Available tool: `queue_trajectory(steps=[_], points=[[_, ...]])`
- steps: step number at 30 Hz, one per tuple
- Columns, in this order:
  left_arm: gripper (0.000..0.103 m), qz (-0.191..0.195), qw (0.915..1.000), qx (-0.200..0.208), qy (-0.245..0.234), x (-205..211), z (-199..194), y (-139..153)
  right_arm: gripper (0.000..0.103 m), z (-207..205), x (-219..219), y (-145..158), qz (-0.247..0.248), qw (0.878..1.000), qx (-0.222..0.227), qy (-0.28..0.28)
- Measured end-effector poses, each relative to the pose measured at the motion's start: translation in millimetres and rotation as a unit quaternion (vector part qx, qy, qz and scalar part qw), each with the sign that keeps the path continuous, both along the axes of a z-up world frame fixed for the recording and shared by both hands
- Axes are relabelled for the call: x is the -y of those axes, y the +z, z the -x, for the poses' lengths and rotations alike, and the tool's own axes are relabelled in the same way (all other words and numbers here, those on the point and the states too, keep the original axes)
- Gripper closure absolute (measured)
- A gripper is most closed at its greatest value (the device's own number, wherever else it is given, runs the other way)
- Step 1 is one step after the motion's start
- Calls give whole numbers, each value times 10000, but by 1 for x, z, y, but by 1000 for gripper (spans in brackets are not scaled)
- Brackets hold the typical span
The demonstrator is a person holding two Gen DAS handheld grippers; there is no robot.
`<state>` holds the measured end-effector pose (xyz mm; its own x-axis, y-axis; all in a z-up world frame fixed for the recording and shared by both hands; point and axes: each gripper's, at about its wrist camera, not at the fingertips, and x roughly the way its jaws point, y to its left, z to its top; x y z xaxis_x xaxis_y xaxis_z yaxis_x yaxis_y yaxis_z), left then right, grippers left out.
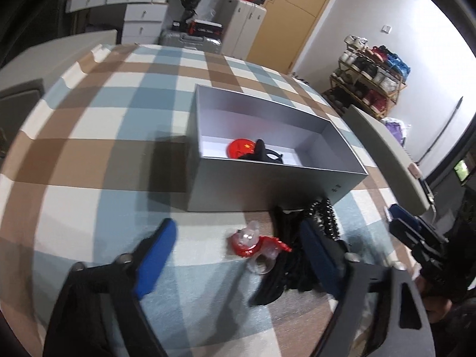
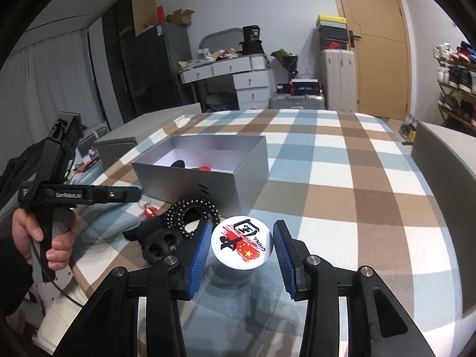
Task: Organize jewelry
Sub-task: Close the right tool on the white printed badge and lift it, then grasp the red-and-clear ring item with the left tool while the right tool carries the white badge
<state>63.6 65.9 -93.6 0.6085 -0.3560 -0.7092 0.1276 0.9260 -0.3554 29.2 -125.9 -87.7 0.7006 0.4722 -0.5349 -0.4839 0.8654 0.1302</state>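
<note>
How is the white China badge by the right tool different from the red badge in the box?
The white badge lies on the checked cloth between the open right tool's fingers; the red badge already sits inside the grey box. The white badge's face is white with black characters and a red flag; the red badge is red all over with yellow stars. Both are round.

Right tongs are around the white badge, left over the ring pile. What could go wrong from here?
1. The right tongs straddle the flat white badge; closing may skid off its rim.
2. The left tongs sit beside the black bead strand and black items, so grabbing the red ring may snag them.
</note>
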Motion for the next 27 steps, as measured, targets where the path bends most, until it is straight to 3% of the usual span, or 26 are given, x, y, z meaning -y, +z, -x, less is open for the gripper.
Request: queue_trajectory(steps=[4,13,20,23,27], points=[[51,52,9998,-82,-164,4,-1,-3,61,-4,0,-4,-27,9999,-109,11],[84,508,9981,-202,-292,-4,-6,-7,61,-7,-4,-6,-43,9999,-145,64],[89,872,9954,-235,-311,-11,-3,-10,61,-5,-9,-6,1,9998,-144,105],[91,834,9959,-210,-263,-11,0,-9,61,-4,-11,-4,39,9999,-119,119],[102,806,9965,-137,-188,-14,2,-4,61,-1,-13,0,54,9999,-68,130]])
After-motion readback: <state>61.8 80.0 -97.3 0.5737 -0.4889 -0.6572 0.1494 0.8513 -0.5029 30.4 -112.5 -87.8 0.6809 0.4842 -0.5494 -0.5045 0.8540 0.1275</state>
